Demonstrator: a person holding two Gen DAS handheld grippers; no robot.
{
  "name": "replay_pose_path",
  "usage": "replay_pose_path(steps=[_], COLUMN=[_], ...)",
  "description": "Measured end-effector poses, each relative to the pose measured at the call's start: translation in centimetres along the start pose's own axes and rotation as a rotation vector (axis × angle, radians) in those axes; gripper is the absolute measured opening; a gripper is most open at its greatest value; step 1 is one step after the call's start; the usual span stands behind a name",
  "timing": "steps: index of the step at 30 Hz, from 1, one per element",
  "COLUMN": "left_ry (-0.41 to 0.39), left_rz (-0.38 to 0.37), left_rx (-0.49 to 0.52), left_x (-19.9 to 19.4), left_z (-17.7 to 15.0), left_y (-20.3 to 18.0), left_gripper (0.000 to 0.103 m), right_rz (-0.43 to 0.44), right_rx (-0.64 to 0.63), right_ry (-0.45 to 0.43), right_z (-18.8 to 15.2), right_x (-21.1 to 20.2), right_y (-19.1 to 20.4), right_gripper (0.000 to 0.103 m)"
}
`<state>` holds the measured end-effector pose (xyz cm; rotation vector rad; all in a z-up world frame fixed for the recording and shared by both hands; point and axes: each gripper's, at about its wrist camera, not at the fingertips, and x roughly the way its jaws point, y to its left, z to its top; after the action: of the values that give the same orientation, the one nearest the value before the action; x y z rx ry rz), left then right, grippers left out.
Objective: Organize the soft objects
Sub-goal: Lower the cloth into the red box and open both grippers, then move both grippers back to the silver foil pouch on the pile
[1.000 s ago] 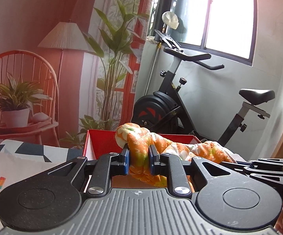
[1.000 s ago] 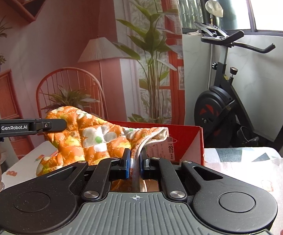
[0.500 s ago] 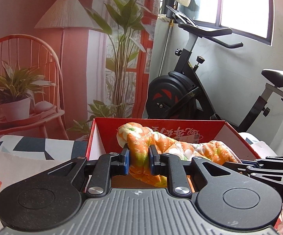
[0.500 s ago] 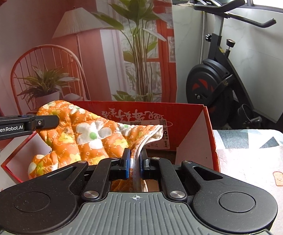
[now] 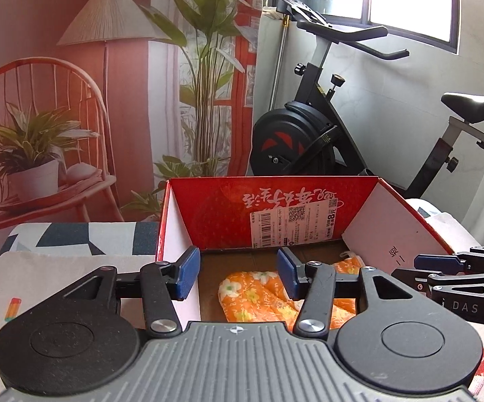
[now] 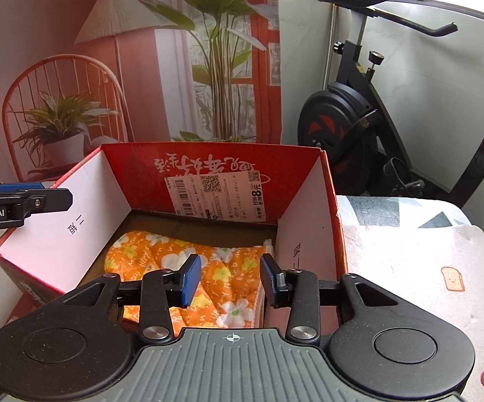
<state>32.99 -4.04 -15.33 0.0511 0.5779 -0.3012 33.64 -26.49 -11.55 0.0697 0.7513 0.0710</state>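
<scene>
We held the left gripper [image 5: 238, 273] and right gripper [image 6: 230, 279] spread apart, gripping nothing. The orange floral cloth [image 6: 188, 268] lay in the red box [image 6: 208, 160], seemingly folded flat.

Orange cloth [image 6: 188, 268], white-yellow flowers; box [image 6: 208, 164] red outside, white side walls, perhaps brown floor; claw pads [image 6: 191, 279] blue.

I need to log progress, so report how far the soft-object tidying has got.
Done: the orange floral quilt lies flat on the floor of the red box. In hand: nothing; the left gripper and right gripper are both open and empty above the box. Left: no other soft item shows in either view, so I cannot tell what remains.
</scene>
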Motion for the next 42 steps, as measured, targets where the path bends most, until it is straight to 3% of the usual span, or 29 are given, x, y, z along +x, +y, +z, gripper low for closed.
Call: replay_pose_path(steps=[8, 18, 20, 23, 25, 29, 38, 40, 42], left_ry=[-0.006, 0.014, 0.052, 0.163, 0.212, 0.274, 0.365, 0.393, 0.414], left_rz=[-0.057, -0.151, -0.203, -0.315, -0.348, -0.352, -0.319, -0.326, -0.336], left_rx=[-0.05, -0.07, -0.065, -0.046, -0.016, -0.008, -0.072, -0.083, -0.08], left_x=[-6.8, -14.4, -15.0, -14.9, -14.3, -12.9, -12.0, -11.8, -11.6], left_z=[-2.7, -9.8, -11.6, -15.0, -16.6, -18.4, -20.3, -20.7, -21.1], left_y=[0.2, -0.6, -1.0, -2.5, -3.5, -4.3, -3.9, -3.8, -4.0], left_gripper=[0.053, 0.052, 0.051, 0.034, 0.032, 0.031, 0.032, 0.032, 0.032], right_rz=[0.055, 0.1, 0.13, 0.226, 0.262, 0.302, 0.292, 0.278, 0.255], right_rx=[0.046, 0.022, -0.016, -0.096, -0.144, -0.164, -0.122, -0.116, -0.099], right_ry=[-0.057, -0.14, -0.121, -0.052, 0.006, 0.115, 0.25, 0.272, 0.288], right_z=[-2.5, -7.3, -8.7, -11.5, -13.2, -15.8, -19.0, -19.5, -19.9], right_x=[-6.7, -15.4, -16.6, -18.5, -19.0, -18.8, -17.5, -17.3, -17.1], right_y=[-0.5, 0.7, 1.2, 2.7, 3.7, 4.9, 5.7, 5.7, 5.5], right_gripper=[0.036, 0.036, 0.036, 0.029, 0.028, 0.024, 0.025, 0.026, 0.034])
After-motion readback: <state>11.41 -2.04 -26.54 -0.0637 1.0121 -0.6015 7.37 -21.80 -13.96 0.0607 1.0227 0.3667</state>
